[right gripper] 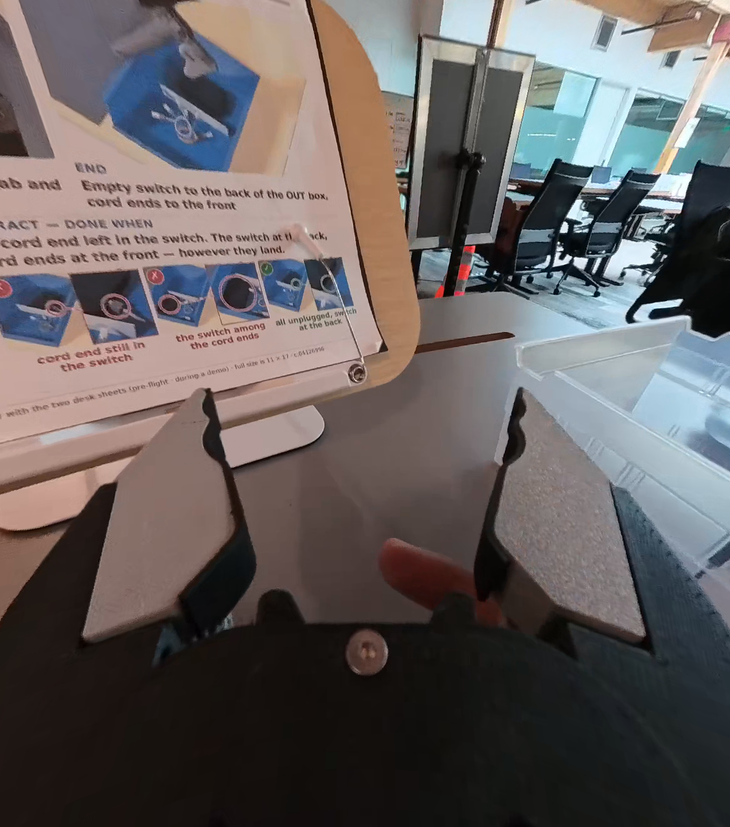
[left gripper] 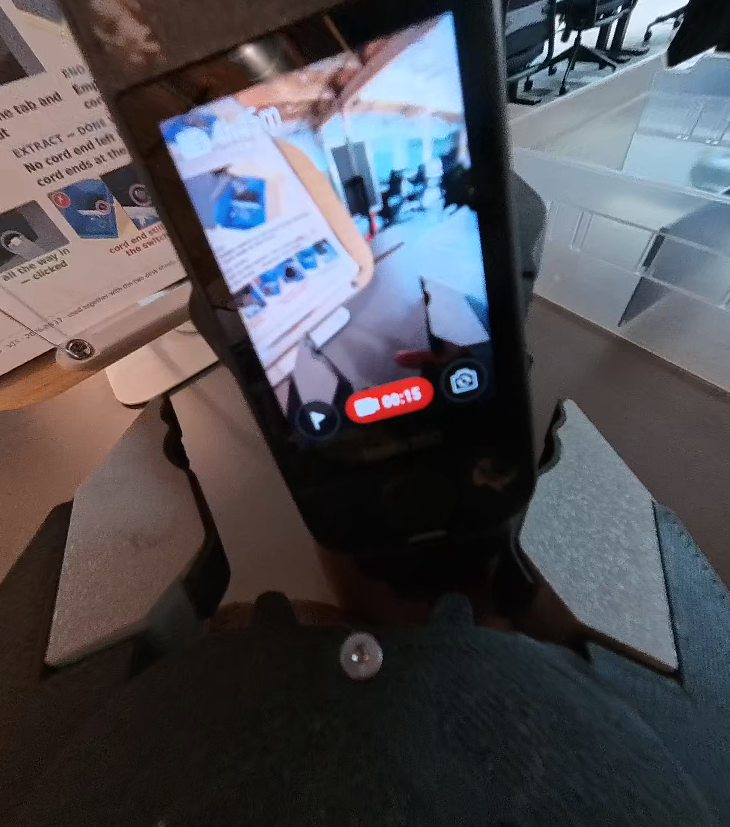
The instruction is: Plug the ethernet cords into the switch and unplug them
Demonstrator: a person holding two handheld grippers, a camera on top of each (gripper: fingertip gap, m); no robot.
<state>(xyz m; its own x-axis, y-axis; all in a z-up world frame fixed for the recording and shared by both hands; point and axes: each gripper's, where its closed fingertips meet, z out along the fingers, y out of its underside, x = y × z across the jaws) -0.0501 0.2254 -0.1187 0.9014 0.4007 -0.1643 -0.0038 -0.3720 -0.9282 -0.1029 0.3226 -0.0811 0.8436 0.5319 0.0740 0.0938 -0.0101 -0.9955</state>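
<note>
Left gripper [left gripper: 363,429]: fingers spread wide, clamped on nothing. A dark phone [left gripper: 354,286] on the back of the other gripper stands right in front of it and fills the gap between the fingers; whether anything touches it cannot be told. Its screen is lit and blurred, with a red recording badge low down.

Right gripper [right gripper: 363,394]: fingers wide apart, empty, over the bare grey desk [right gripper: 376,447]. A fingertip [right gripper: 417,568] shows low down between them, beside the right-hand one.

Writing: a printed instruction sheet [right gripper: 153,223] with photos and captions stands on a wooden board with a white foot, ahead-left of both grippers. Text is legible but not transcribed.

View differences: only the left wrist view shows the phone. A clear plastic bin [right gripper: 645,402] sits right of both grippers. The right wrist view alone takes in the office chairs [right gripper: 542,223] and glass partitions beyond.

Task items: no switch or ethernet cord can be made out in either view.
</note>
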